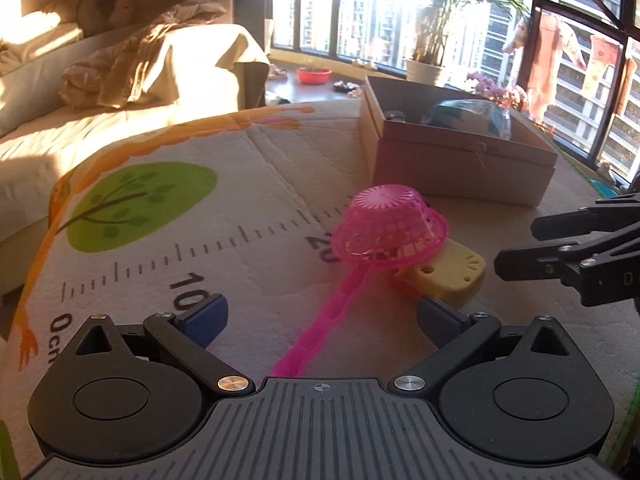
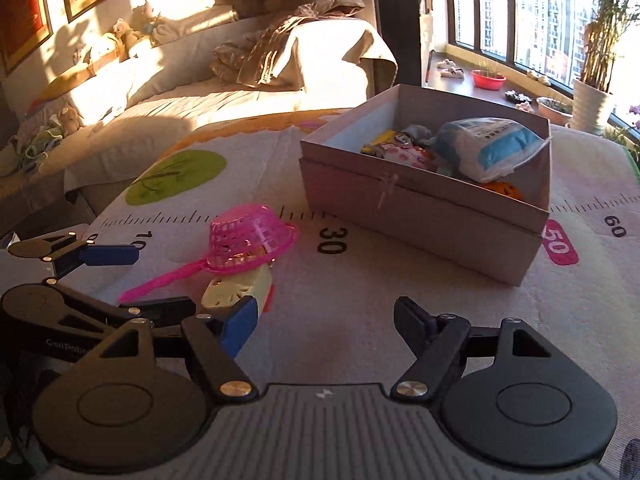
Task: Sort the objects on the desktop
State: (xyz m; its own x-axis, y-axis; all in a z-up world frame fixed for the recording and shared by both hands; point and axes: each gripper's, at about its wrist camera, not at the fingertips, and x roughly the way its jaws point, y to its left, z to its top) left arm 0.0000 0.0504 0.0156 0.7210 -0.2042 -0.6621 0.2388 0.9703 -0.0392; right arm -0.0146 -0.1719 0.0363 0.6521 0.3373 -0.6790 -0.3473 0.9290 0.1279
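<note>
A pink plastic strainer [image 1: 390, 228] [image 2: 252, 236] lies upside down on the printed mat, its rim resting on a pale yellow toy [image 1: 448, 276] [image 2: 240, 288]. My left gripper [image 1: 320, 312] [image 2: 166, 282] is open, and the strainer's long handle [image 1: 320, 320] runs between its blue pads without touching them. My right gripper [image 2: 326, 320] [image 1: 516, 248] is open and empty, just right of the yellow toy, its left pad close to the toy. Behind them stands an open cardboard box [image 1: 460, 160] [image 2: 420, 208] holding a blue-and-white packet [image 2: 488, 148] and several small items.
The mat [image 1: 240, 220] carries a ruler print and a green tree. A sofa with a crumpled blanket [image 2: 280, 52] stands beyond the mat's left edge. By the window are a red basin [image 2: 488, 79] and a white plant pot [image 2: 592, 106].
</note>
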